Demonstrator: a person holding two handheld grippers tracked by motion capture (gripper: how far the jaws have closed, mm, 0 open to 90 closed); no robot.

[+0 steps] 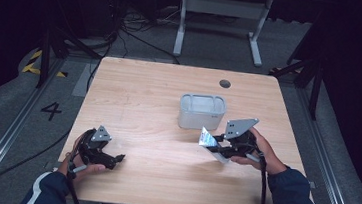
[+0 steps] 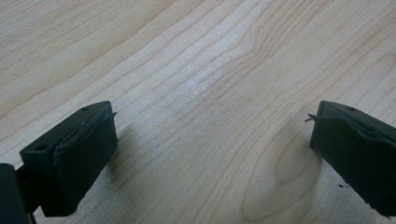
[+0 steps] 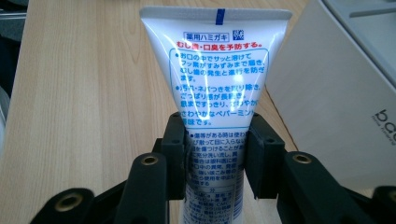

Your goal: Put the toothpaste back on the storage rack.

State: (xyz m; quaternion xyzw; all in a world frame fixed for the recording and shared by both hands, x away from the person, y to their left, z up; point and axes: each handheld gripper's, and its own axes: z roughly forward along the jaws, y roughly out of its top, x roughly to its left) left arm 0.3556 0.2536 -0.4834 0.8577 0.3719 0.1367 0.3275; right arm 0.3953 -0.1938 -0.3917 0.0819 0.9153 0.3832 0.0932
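A white toothpaste tube with blue and red print stands up between the pads of my right gripper, which is shut on its middle. In the high view that right gripper holds the tube a little above the table, just in front of a white open box. My left gripper rests low over the front left of the table. Its jaws stand wide apart in the left gripper view, with only bare wood between the fingertips.
The wooden table has a dark round hole near its far edge. The white box wall is close on the right of the held tube. Beyond the table are cables and a white desk frame.
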